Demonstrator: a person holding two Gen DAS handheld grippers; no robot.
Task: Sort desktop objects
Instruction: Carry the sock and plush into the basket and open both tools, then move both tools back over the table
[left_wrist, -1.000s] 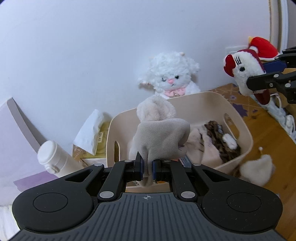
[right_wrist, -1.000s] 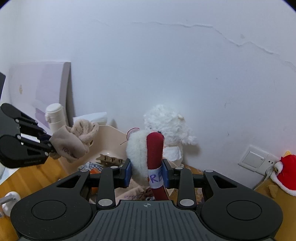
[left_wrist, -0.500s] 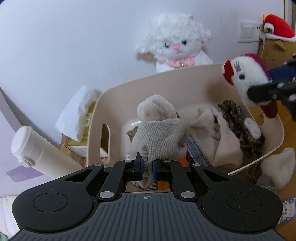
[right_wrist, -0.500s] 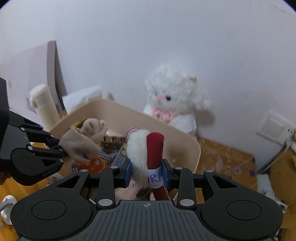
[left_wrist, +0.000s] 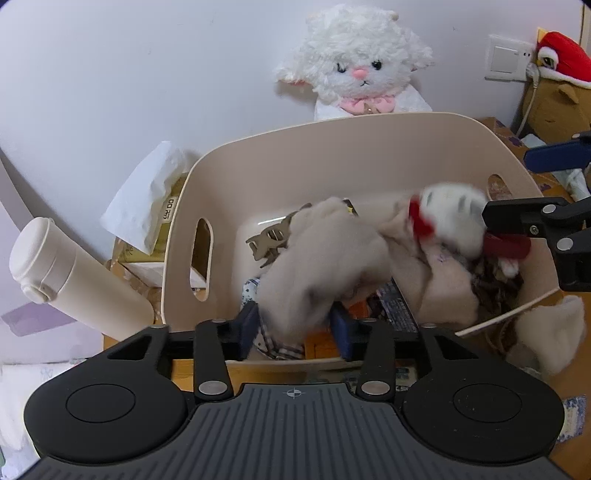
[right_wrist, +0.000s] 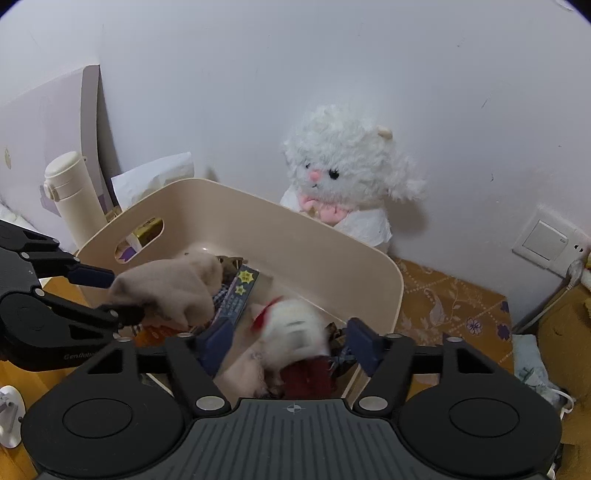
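Observation:
A beige storage bin holds cloth, pine cones and other items. My left gripper is open over the bin's near edge; a beige plush toy is blurred between its jaws, dropping into the bin. My right gripper is open over the bin; a white and red plush chicken is blurred between its jaws, falling in.
A white lamb plush sits against the wall behind the bin. A cream thermos and a tissue box stand left of the bin. A wall socket and a red-hatted toy are to the right.
Both grippers moved down over the bin and opened. The beige plush and the chicken plush have left the jaws and are dropping into the bin.

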